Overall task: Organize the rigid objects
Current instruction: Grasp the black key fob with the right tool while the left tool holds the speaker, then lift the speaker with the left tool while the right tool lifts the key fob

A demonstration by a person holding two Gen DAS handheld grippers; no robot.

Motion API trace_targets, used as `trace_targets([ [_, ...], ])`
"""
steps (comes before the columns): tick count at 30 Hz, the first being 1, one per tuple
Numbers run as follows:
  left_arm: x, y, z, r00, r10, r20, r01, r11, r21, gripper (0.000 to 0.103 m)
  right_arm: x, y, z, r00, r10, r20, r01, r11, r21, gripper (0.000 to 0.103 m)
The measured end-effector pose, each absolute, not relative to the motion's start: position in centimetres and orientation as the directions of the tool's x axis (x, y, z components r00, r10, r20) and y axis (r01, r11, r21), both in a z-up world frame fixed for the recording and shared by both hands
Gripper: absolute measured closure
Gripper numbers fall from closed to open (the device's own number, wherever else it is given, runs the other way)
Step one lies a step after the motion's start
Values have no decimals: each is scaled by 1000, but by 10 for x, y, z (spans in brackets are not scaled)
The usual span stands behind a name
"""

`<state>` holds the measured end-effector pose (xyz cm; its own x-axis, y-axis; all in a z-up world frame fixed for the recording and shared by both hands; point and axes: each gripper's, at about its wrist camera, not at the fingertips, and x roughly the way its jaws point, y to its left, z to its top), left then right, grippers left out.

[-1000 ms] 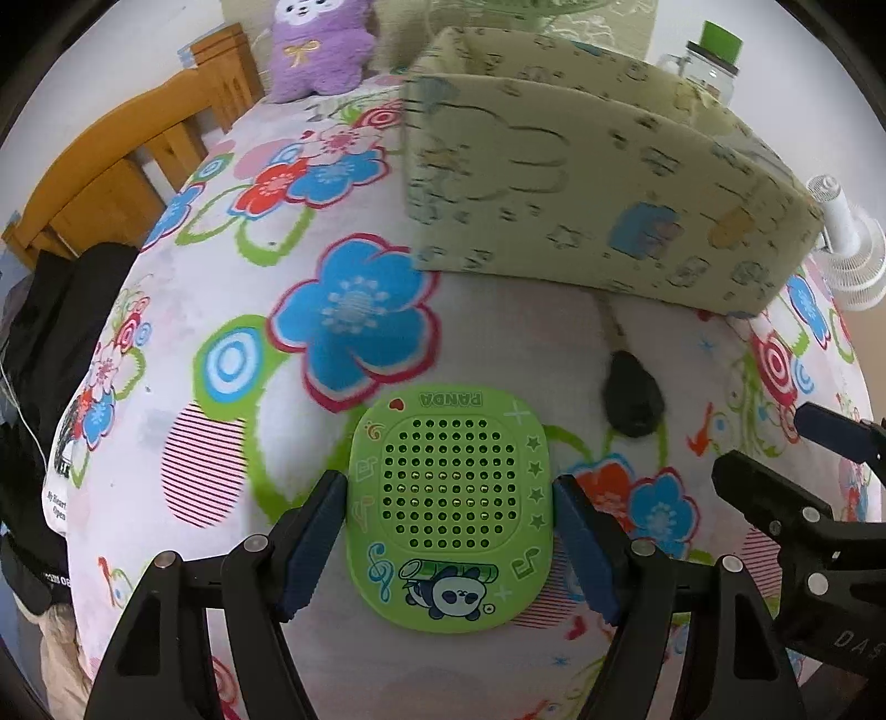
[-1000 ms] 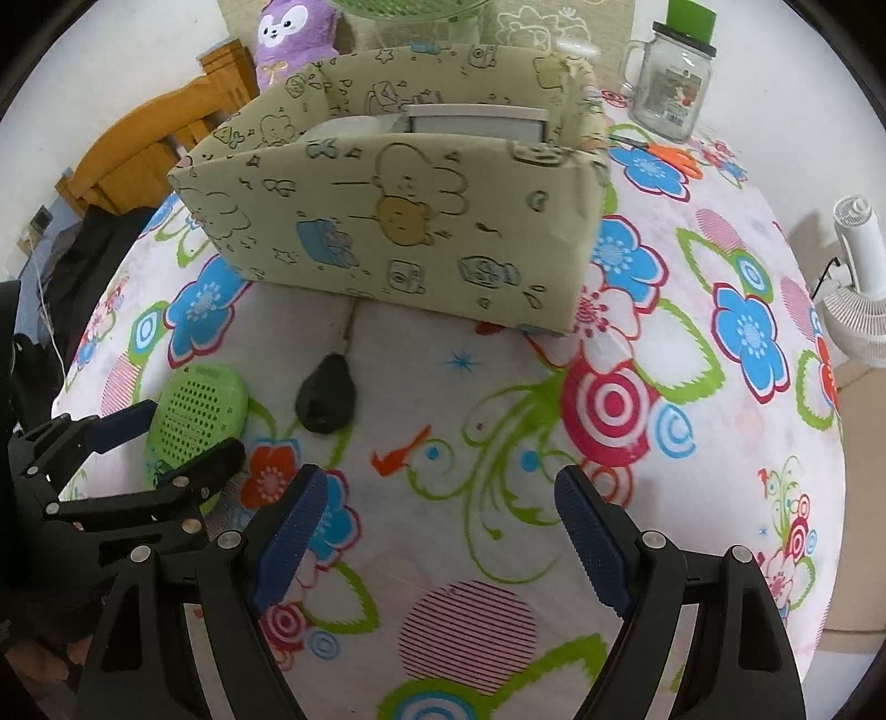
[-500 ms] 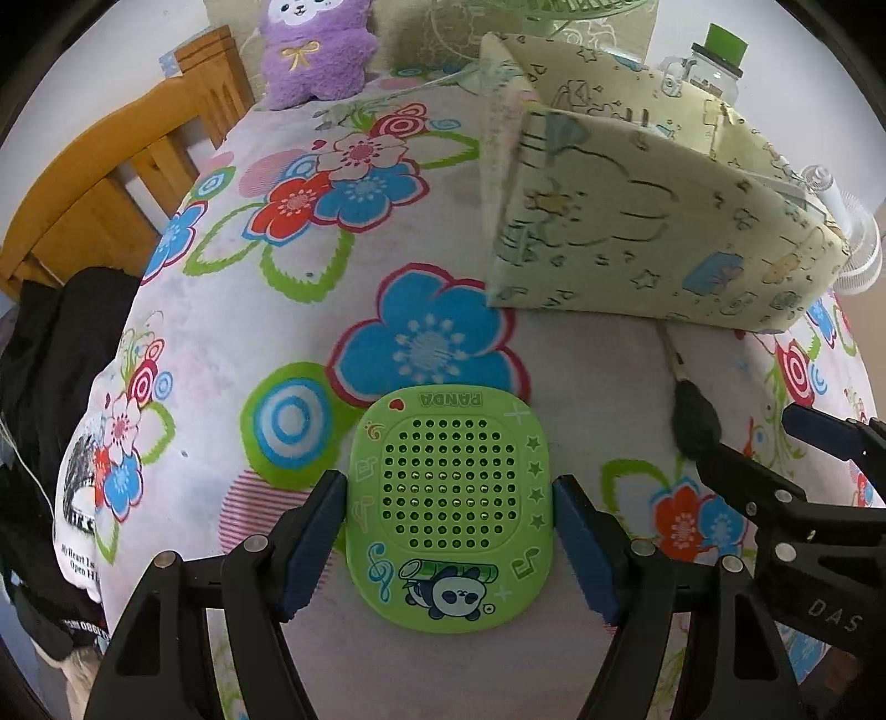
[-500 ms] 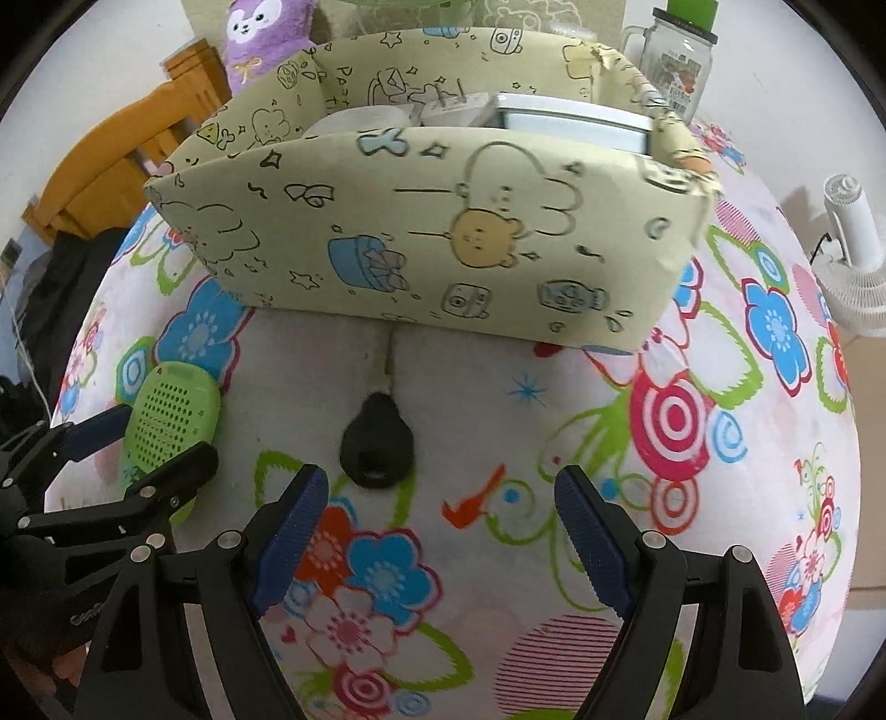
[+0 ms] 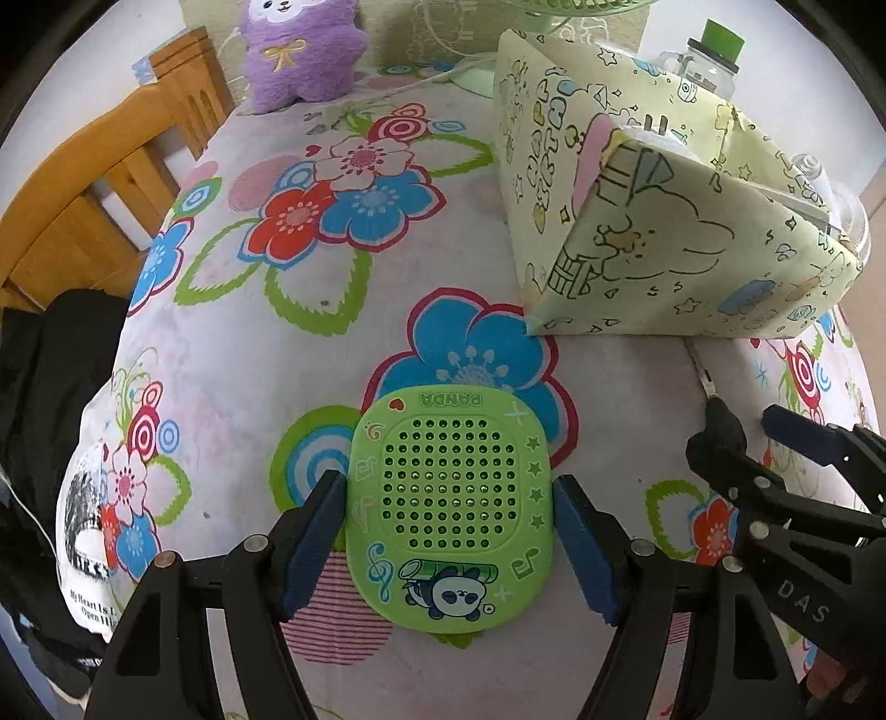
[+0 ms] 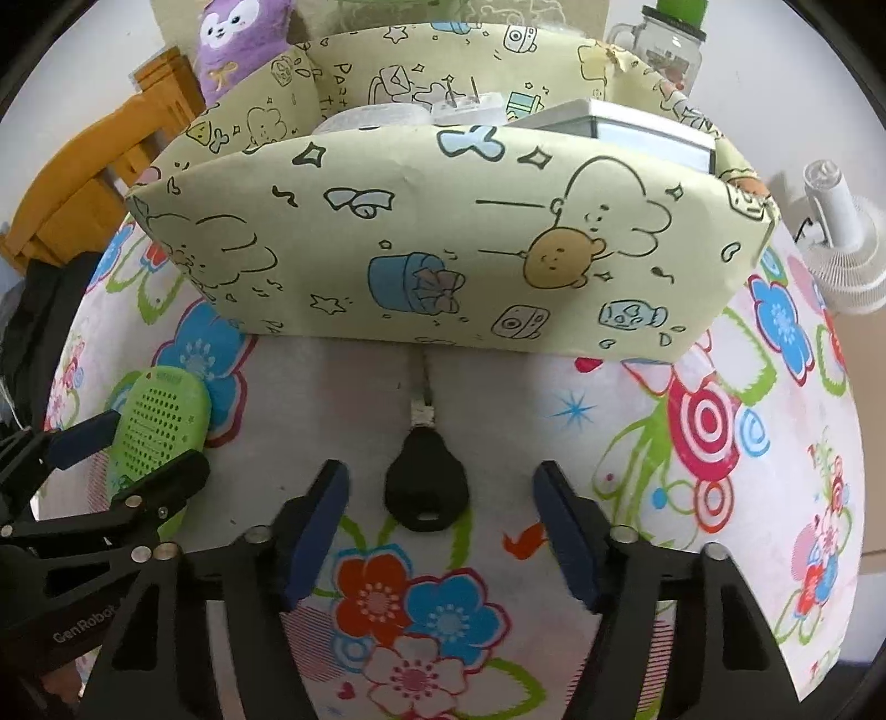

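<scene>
A green square panda toy [image 5: 451, 512] with a dotted grille sits between the pads of my left gripper [image 5: 449, 537], which is shut on it over the flowered cloth; it also shows in the right wrist view [image 6: 158, 423]. A black-headed key [image 6: 426, 490] lies on the cloth between the open fingers of my right gripper [image 6: 440, 534], which touch nothing. The key also shows in the left wrist view [image 5: 720, 426]. A pale yellow cartoon-print box [image 6: 443, 249] stands just behind the key and holds a white box and other items.
A purple plush toy [image 5: 302, 52] and a wooden chair [image 5: 88, 205] are at the far left. A glass jar with a green lid [image 6: 667, 50] stands behind the box. A small white fan [image 6: 836, 232] is at the right.
The left gripper has carried the green toy leftward, away from the box. The right gripper has moved forward and left so the key now lies between its fingers.
</scene>
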<state>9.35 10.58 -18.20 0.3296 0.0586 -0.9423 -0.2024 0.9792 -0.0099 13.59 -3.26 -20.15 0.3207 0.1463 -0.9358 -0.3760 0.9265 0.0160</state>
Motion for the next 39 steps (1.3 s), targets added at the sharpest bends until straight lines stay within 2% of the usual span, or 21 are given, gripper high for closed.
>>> trace_targets([
  [4, 94, 108, -181, 328, 49, -943, -191, 981, -16, 26, 135, -25, -203, 330, 135, -934, -369, 930, 4, 46],
  [6, 93, 107, -181, 327, 45, -944, -185, 983, -18, 26, 135, -24, -202, 334, 130, -934, -363, 932, 1, 52],
  [8, 94, 107, -181, 325, 39, -945, -175, 984, -19, 26, 137, -21, -202, 331, 130, -935, -356, 934, 4, 66],
  [10, 96, 107, -180, 325, 34, -945, -164, 986, -21, 26, 138, -17, -201, 325, 140, -935, -355, 935, 16, 69],
  [26, 102, 94, -179, 340, -6, -940, -66, 997, -30, 26, 125, -21, -194, 327, 163, -931, -306, 950, 58, 70],
  [39, 92, 71, -154, 385, -8, -923, -44, 999, -26, 26, 107, -56, -170, 370, 165, -914, -284, 957, 58, 70],
])
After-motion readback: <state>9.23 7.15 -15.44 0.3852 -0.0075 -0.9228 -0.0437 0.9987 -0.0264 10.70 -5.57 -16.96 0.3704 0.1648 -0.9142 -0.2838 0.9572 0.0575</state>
